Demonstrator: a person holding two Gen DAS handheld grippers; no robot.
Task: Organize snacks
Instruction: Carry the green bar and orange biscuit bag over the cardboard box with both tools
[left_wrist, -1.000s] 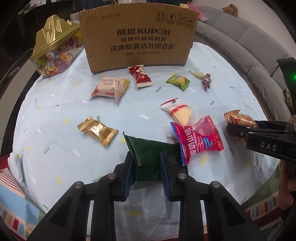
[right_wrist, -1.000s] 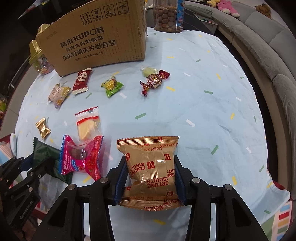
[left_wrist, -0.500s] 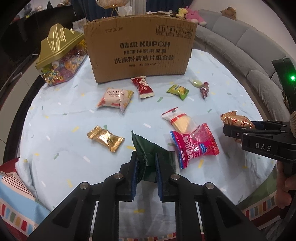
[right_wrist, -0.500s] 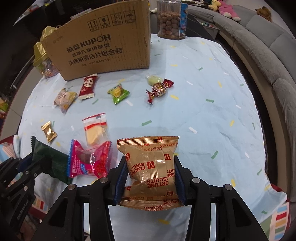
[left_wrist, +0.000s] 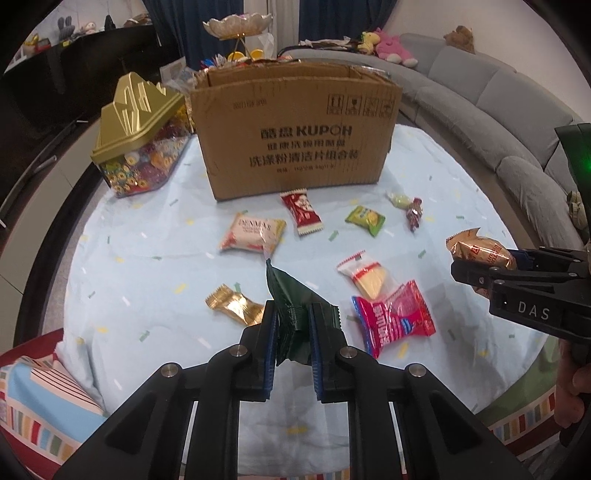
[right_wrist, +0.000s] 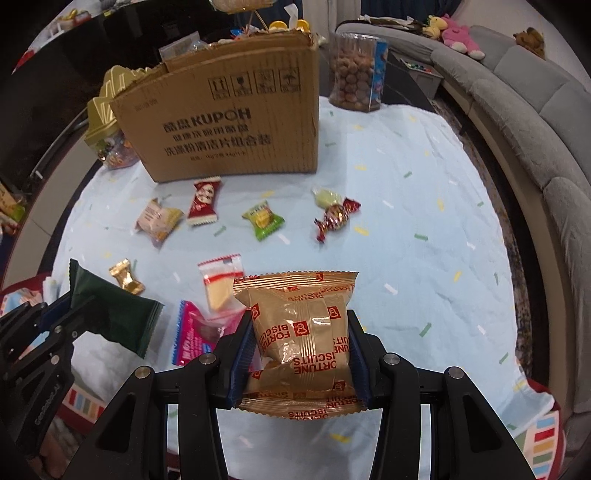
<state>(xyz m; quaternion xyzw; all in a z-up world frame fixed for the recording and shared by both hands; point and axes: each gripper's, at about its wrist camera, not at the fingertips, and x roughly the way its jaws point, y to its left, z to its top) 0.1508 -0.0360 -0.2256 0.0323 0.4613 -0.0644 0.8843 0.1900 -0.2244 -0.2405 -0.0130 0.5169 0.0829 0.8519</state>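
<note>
The left gripper (left_wrist: 292, 332) had its fingers clamped on a dark green packet (left_wrist: 291, 299), held clear above the counter (left_wrist: 147, 258); the packet's long axis ran away from the camera, with one serrated end pointing up and to the left, and its near end was crumpled and partly hidden between the blue pads. In the right wrist view the same packet (right_wrist: 110, 314) appeared matte and unmarked, and no print on it could be made out. On the pale blue cloth, from left to right, lay a gold wrapped candy (left_wrist: 236, 308), a pink and white packet (left_wrist: 255, 234), a red packet (left_wrist: 301, 212), a clear packet with a red stripe (left_wrist: 364, 275), a magenta packet (left_wrist: 391, 319) and a green packet (left_wrist: 365, 220), all loose and apart from one another in front of an open cardboard box (left_wrist: 295, 144). The right gripper (right_wrist: 300, 350) had its fingers clamped on a gold biscuit packet (right_wrist: 299, 332), also clear of the counter; its red "FORTUNE BISCUITS" lettering read upside down, its sealed ends pointed away from and toward the camera, and its sides were covered by the pads. A gold-lidded candy jar (left_wrist: 140, 147) stood left of the box.
</note>
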